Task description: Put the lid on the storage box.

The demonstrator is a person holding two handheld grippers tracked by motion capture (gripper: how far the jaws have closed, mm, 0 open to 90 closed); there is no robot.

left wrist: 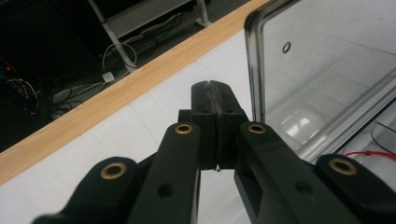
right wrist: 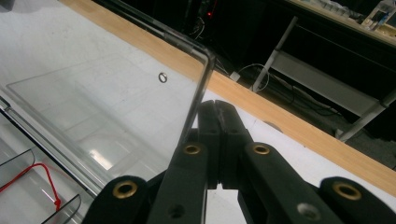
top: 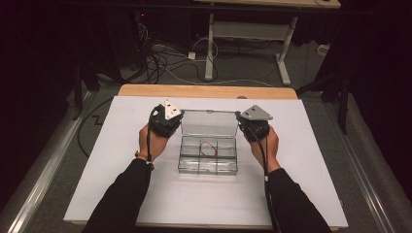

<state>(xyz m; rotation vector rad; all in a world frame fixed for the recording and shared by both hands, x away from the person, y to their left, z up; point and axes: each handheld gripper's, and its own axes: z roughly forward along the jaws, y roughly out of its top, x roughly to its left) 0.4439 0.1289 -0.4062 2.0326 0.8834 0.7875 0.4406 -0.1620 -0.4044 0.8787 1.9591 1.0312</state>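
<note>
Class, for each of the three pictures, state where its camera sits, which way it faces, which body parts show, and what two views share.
High view: above the person's side, facing forward and down on the table; forearms, hands, both tongs.
Left gripper view: on the left tongs, shut, beside the clear box's raised lid.
Right gripper view: on the right tongs, shut, at the lid's other edge.
Shared: both gripper views show the lid and red wire.

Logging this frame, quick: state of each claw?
Left claw: closed, holding nothing, beside the clear lid.
Right claw: closed, empty, beside the lid's edge.
</note>
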